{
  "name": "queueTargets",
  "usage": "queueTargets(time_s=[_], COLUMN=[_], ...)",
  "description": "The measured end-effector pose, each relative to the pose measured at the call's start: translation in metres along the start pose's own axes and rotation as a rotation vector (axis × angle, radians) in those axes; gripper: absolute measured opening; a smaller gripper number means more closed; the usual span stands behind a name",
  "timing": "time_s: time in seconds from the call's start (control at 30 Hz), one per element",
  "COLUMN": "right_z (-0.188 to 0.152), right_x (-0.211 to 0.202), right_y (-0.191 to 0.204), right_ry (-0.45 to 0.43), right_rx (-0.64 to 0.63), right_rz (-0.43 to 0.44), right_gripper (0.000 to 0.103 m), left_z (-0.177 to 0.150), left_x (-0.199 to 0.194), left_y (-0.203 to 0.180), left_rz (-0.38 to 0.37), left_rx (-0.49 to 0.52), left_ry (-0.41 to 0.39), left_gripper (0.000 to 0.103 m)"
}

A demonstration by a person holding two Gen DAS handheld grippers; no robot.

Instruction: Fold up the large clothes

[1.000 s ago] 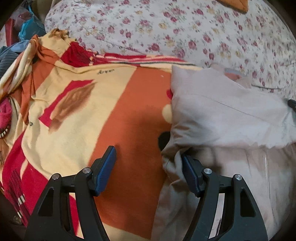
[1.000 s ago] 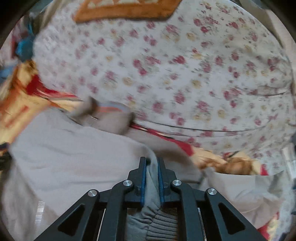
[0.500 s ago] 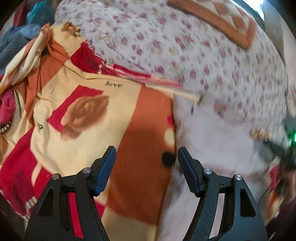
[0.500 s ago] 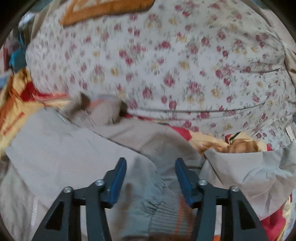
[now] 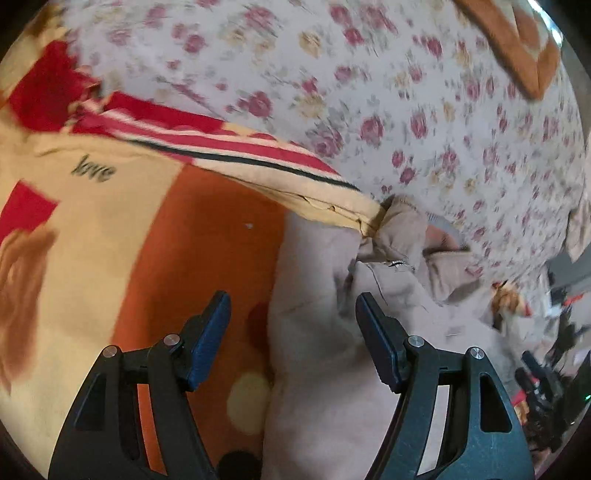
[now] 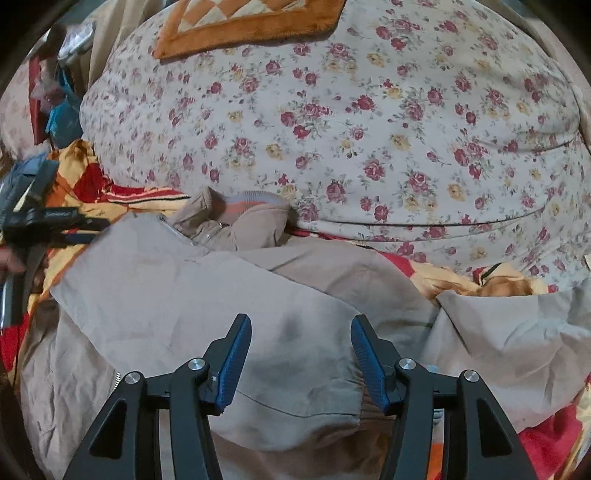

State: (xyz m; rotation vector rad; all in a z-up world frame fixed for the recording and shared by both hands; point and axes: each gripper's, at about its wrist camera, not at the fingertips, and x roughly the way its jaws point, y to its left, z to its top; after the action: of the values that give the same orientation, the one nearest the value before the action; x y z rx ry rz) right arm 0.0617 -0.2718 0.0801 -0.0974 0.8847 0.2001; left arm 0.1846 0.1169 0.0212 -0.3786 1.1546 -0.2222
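Observation:
A beige jacket (image 6: 166, 280) lies spread on an orange, yellow and red blanket (image 5: 166, 258). Its sleeve (image 6: 295, 369) is folded across the body, and the striped-lined collar (image 6: 240, 218) is bunched at the far end. My right gripper (image 6: 301, 319) hovers open just above that sleeve, with nothing pinched. Over the jacket's left edge (image 5: 314, 406) my left gripper (image 5: 291, 299) is open, short of the collar (image 5: 399, 221) and holding nothing. In the right wrist view the left gripper (image 6: 85, 225) shows at the far left beside the jacket's shoulder.
A floral sheet (image 6: 369, 129) covers the bed beyond the blanket, with an orange quilted mat (image 6: 251, 22) at its far end. Loose clothes are piled at the far left (image 6: 62, 110). Dark clutter (image 5: 546, 369) sits off the bed's right side.
My right gripper opened and let go of the jacket's ribbed cuff, and the sleeve now lies flat. The left gripper stayed open and swung along the jacket's edge toward the collar.

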Motion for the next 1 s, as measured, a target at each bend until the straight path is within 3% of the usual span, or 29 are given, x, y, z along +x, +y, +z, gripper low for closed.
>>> queueTargets(time_s=[0.07,0.1,0.13,0.17,0.23,0.33,0.4,0.47,0.57,0.67,0.7,0.73,0.77,0.83,0.9,1.0], right_z=[-0.001,-0.002,-0.003,-0.003,-0.002,0.001,0.005,0.01,0.016,0.019,0.019,0.019,0.02,0.02,0.02,0.021], right_x=[0.007,0.012,0.016,0.019,0.024,0.023,0.023,0.025,0.023,0.02,0.019,0.019,0.018,0.019,0.023,0.04], right_y=[-0.003,-0.005,-0.007,-0.009,-0.012,-0.012,-0.014,-0.017,-0.024,-0.027,-0.026,-0.026,-0.025,-0.026,-0.029,-0.026], right_ry=[0.013,0.022,0.032,0.038,0.044,0.027,0.013,0.013,0.002,-0.002,0.0,0.004,0.011,0.027,0.048,0.096], right_rx=[0.007,0.012,0.018,0.023,0.034,0.036,0.037,0.042,0.076,0.097,0.094,0.087,0.073,0.049,0.033,-0.012], right_rz=[0.0,-0.006,-0.012,-0.014,-0.009,-0.006,-0.009,-0.014,-0.009,0.013,0.013,0.011,0.008,0.005,0.016,0.041], right_gripper=[0.054,0.054,0.054,0.054,0.054,0.054,0.054,0.054,0.056,0.071,0.072,0.072,0.072,0.074,0.079,0.081], left_z=[0.003,0.002,0.002,0.003,0.005,0.014,0.021,0.025,0.02,0.014,0.012,0.01,0.007,0.001,-0.002,-0.005], left_x=[0.013,0.015,0.015,0.017,0.011,-0.015,-0.033,-0.035,-0.047,-0.045,-0.041,-0.036,-0.029,-0.025,-0.02,0.0], left_y=[-0.006,-0.007,-0.008,-0.007,0.003,0.025,0.053,0.073,0.066,0.051,0.045,0.039,0.027,0.016,0.007,-0.003], left_rz=[0.016,0.027,0.049,0.058,0.04,0.1,0.155,0.079,0.038,-0.032,-0.057,-0.079,-0.095,-0.14,-0.186,-0.15], left_rx=[0.04,0.058,0.076,0.082,0.066,0.053,-0.032,-0.083,-0.009,0.02,0.022,0.02,0.018,0.017,0.023,0.031], left_ry=[0.038,0.038,0.028,0.033,0.01,-0.093,-0.166,-0.121,-0.114,-0.069,-0.04,-0.022,-0.01,-0.006,-0.001,0.052], left_gripper=[0.068,0.061,0.027,0.011,0.006,0.0,0.0,0.0,0.0,0.002,0.005,0.017,0.039,0.065,0.069,0.069])
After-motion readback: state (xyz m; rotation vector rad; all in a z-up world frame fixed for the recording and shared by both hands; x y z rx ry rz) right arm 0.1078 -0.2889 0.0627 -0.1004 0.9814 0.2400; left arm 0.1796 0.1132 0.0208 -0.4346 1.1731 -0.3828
